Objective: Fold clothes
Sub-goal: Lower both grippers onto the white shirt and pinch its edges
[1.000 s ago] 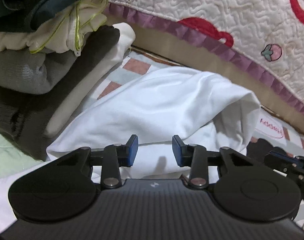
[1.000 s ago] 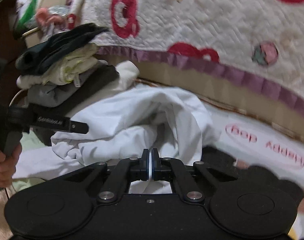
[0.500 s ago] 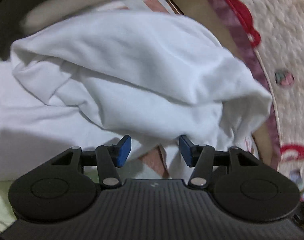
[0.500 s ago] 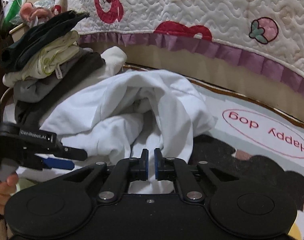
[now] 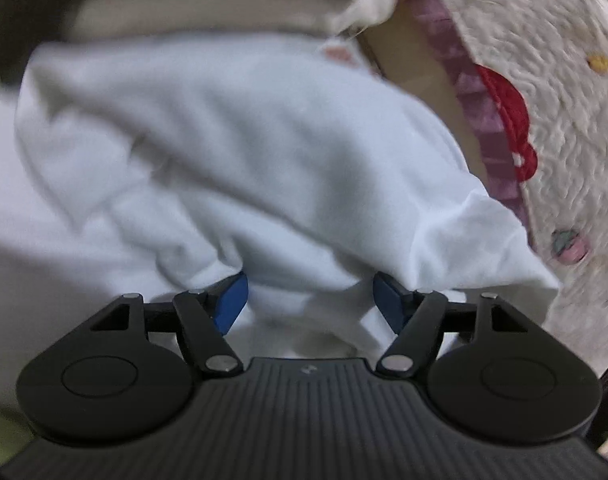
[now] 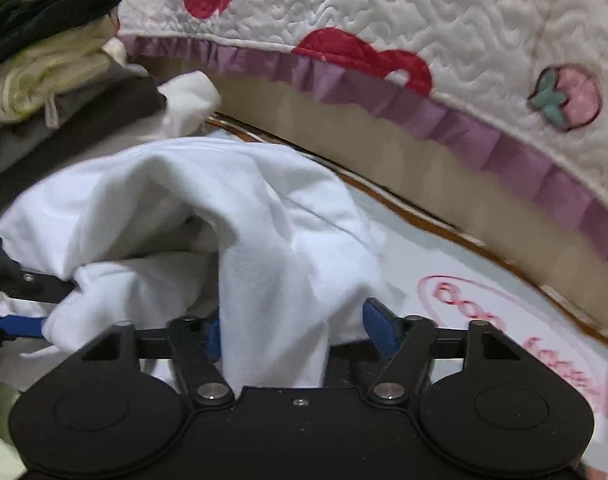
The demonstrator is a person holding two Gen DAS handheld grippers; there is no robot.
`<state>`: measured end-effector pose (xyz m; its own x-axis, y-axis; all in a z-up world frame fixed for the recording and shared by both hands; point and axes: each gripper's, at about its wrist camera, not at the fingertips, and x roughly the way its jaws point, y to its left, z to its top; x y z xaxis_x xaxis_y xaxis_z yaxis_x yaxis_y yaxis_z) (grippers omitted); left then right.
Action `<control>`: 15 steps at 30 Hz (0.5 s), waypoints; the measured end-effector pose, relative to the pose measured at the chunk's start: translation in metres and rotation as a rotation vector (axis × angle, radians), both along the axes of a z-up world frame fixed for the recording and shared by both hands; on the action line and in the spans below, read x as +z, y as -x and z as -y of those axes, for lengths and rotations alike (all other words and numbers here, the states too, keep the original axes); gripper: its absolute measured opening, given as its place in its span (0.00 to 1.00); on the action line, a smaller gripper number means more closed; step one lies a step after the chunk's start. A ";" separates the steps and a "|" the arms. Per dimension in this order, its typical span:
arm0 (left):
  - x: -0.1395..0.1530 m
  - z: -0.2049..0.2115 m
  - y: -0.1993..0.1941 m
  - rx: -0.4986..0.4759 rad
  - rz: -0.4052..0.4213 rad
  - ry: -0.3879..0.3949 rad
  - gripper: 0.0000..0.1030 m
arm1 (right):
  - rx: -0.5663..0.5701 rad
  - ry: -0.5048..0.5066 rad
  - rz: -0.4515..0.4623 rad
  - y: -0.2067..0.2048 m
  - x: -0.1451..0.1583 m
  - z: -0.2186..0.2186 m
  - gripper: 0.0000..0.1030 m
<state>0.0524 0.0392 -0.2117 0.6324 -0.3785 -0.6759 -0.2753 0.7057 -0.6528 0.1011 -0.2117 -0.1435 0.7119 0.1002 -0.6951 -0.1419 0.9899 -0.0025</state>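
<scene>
Left tongs (image 5: 310, 300): released, blue pads spread wide, pressed up against the white garment (image 5: 239, 152); a fold of the cloth bulges into the gap but is not pinched. This view is motion-blurred.

Right tongs (image 6: 291, 330): also released, pads well apart. A hanging fold of the white garment (image 6: 231, 216) drops straight down between them and covers most of the left pad; no clamping visible.

Garment location: crumpled in a loose heap on a printed mat (image 6: 444, 264) with pink lettering inside a pink oval. It lies between the two tools; in the right wrist view the left tongs (image 6: 19, 326) enter from the left edge, touching the heap's lower left side.

Surroundings: stack of folded clothes (image 6: 51, 76) behind and left of the heap, dark, cream and grey layers, just beside it. A white quilted cover (image 6: 424, 12) with red shapes, a strawberry motif and a purple ruffle runs across the back, above a tan panel.
</scene>
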 end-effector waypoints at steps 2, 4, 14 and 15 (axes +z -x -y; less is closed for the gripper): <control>0.007 0.009 -0.006 -0.055 0.050 -0.074 0.31 | 0.000 -0.149 0.013 0.007 0.008 0.010 0.08; 0.012 0.017 -0.013 -0.126 0.084 -0.092 0.13 | -0.002 -0.221 0.034 0.022 0.022 0.016 0.08; 0.077 0.046 0.011 -0.181 0.396 -0.372 0.05 | -0.017 -0.337 0.158 0.122 0.116 0.027 0.08; 0.081 0.050 0.011 -0.185 0.404 -0.374 0.07 | -0.025 -0.321 0.151 0.126 0.122 0.027 0.08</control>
<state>0.0414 -0.0105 -0.1310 0.8141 -0.2893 -0.5036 0.0938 0.9212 -0.3776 -0.0253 -0.2383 -0.0215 0.8091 0.2778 -0.5178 -0.1392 0.9467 0.2904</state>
